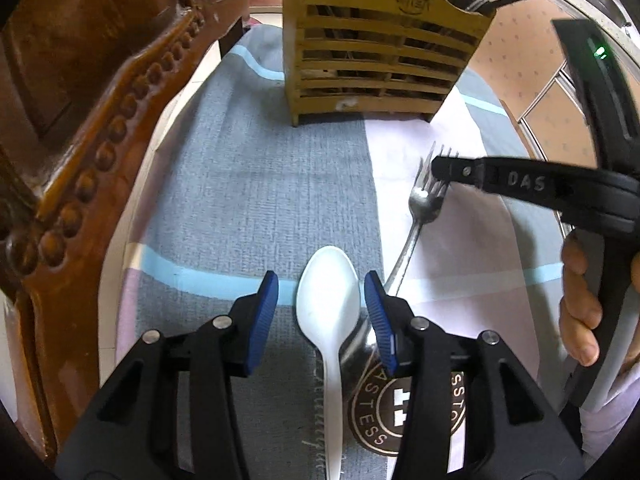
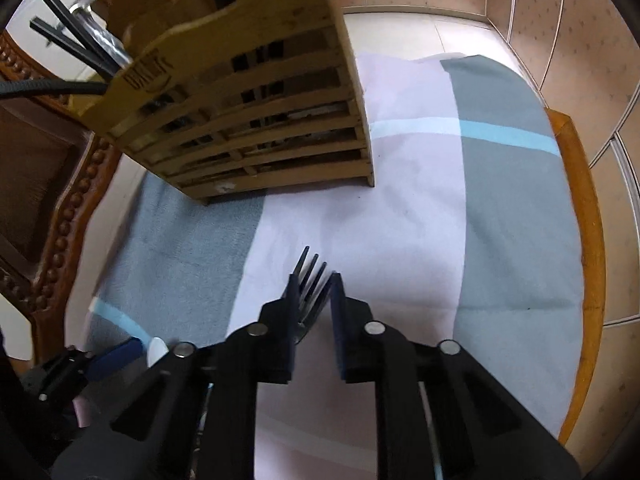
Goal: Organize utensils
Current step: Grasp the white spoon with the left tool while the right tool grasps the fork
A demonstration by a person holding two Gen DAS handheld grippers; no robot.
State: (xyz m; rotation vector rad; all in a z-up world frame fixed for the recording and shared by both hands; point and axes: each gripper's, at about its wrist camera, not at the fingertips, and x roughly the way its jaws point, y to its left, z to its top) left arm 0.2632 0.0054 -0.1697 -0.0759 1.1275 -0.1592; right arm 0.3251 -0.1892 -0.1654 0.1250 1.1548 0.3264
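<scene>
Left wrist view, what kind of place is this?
Probably a home dining area: a wooden utensil holder stands on a cloth-covered table, beside a carved wooden chair, with a tiled wall behind.

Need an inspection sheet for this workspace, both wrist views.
Surface: patchwork cloth, grey, pink, blue stripe.
Job's things: white spoon; metal fork; wooden utensil holder, already holding utensils.
Clutter: round printed coaster under the spoon.
Grippers: left gripper open astride the spoon bowl; right gripper closed on the fork's tines.
Cables: black cable beside the holder.
Surroundings: carved wooden chair; tiled floor.
</scene>
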